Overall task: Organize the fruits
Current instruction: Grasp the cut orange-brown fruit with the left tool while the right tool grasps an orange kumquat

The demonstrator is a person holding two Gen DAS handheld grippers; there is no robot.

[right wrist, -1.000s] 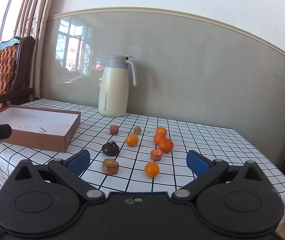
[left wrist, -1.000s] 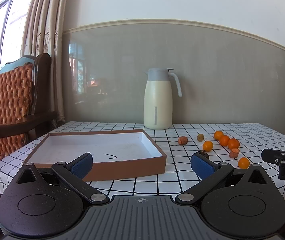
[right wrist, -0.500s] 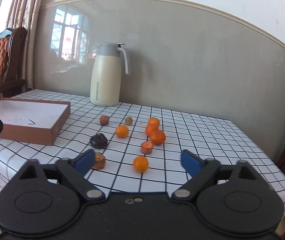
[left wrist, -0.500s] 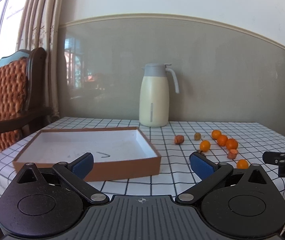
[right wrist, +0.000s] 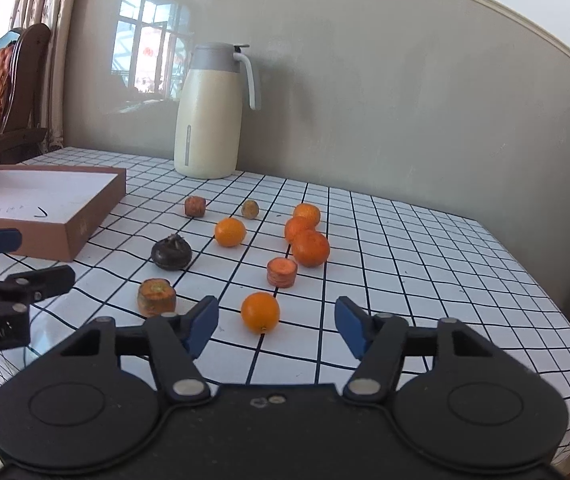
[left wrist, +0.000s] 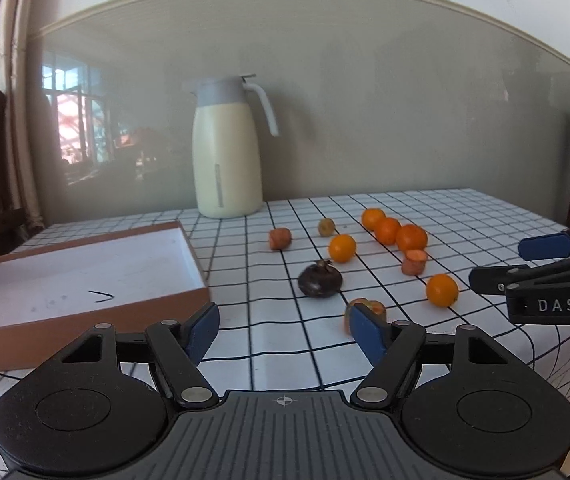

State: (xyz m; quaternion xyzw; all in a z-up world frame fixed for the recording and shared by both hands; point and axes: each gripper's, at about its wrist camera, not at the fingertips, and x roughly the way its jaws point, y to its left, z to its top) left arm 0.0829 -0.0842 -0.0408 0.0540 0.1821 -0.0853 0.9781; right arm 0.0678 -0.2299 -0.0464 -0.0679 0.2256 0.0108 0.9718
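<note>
Orange round fruit (right wrist: 260, 312), smooth-skinned, sits on checked tablecloth (right wrist: 425, 280) just ahead of right gripper (right wrist: 275, 322), btwn its blue pads but not touched; jaws about half apart & closing, nothing held. Left gripper (left wrist: 285, 330) also part-open & closing, empty; rough orange carrot chunk (left wrist: 369, 306) just behind its right pad. Dark round mangosteen-like fruit (left wrist: 320, 280) near shallow brown cardboard tray w/ white inside (left wrist: 85, 320). Cream jug w/ grey lid (left wrist: 227, 148) at back by wall.
</note>
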